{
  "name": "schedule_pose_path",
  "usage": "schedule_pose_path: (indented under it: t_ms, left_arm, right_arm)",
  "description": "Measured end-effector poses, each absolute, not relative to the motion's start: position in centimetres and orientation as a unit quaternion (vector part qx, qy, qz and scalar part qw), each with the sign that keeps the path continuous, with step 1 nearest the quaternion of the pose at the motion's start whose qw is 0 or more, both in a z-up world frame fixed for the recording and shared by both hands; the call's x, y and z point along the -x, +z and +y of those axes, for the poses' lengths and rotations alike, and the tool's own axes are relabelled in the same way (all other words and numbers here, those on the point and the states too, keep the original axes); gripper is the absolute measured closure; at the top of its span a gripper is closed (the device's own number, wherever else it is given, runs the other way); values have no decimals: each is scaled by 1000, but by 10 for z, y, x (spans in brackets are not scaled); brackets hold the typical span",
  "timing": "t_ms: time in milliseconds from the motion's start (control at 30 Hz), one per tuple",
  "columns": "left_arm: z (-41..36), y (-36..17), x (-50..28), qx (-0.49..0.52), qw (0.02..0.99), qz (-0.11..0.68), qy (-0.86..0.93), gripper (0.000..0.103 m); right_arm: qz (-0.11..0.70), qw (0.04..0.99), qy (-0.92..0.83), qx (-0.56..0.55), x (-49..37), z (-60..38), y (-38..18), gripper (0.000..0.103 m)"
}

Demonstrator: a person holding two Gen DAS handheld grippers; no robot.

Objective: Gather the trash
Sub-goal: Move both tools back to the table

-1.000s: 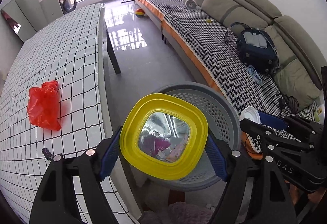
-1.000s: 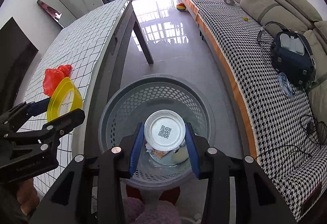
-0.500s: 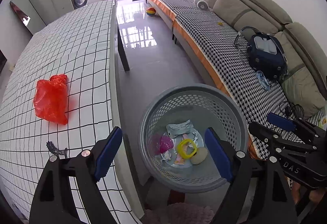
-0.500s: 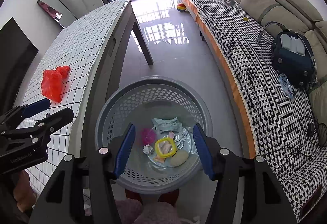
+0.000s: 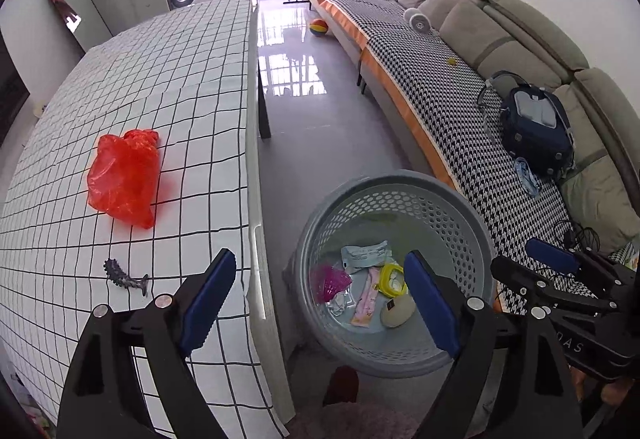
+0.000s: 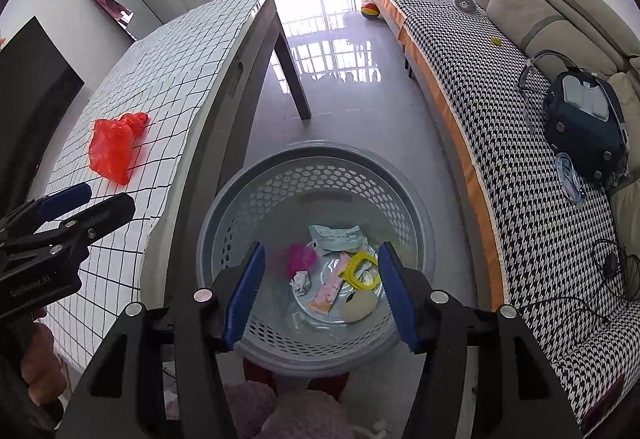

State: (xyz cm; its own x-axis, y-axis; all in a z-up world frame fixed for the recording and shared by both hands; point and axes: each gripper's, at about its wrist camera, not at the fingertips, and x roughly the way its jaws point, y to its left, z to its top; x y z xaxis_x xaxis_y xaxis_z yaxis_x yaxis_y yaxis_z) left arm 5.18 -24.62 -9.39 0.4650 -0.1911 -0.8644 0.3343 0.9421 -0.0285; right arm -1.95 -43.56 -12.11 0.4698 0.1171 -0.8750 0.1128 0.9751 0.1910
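Note:
A grey perforated basket (image 5: 400, 177) (image 6: 320, 151) stands on the floor beside the table. Inside lie a yellow-rimmed tub (image 5: 392, 279) (image 6: 364, 271), a pink wrapper (image 6: 298, 257), a white packet (image 5: 366, 253) and other scraps. My left gripper (image 5: 320, 259) hangs over the table edge and the basket's left side; its jaws are opening and nothing is between them. Directly above the basket, my right gripper (image 6: 322, 249) is open and empty. A crumpled red plastic bag (image 5: 124, 179) (image 6: 114, 147) and a small dark fish-shaped thing (image 5: 124, 277) lie on the table.
The table (image 5: 180, 59) has a black-and-white grid cloth and sits left of the basket. A long sofa (image 5: 440, 79) with a dark backpack (image 5: 536, 131) and cables runs along the right. Glossy floor lies between them, with a coloured ball (image 5: 319, 27) far off.
The left gripper let go of the yellow-rimmed tub and the right let go of a white lid; both dropped into the basket. Both jaws widened. The left gripper shifted towards the table.

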Motion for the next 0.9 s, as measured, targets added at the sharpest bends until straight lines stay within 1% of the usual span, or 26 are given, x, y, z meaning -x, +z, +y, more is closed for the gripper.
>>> schedule_pose_path:
  t_ms: [267,433,633,900]
  left_arm:
    - [-202,-97,-56,-40,861,499,-94,17]
    - [-159,-107,-60,-9,859,510,-38,17]
    - [-111,-122,-67,24,855,518,35,17]
    - [-62,-153,-78,61,839,530,106,17]
  right_arm:
    - [519,850,34,-90,9,-406,-122,46]
    - [522,848,61,-70,-2,-381,-122,46]
    - [518,849,94,-45,-15,-350,-118,43]
    - [525,842,120,-23,-27,-327,-124,43]
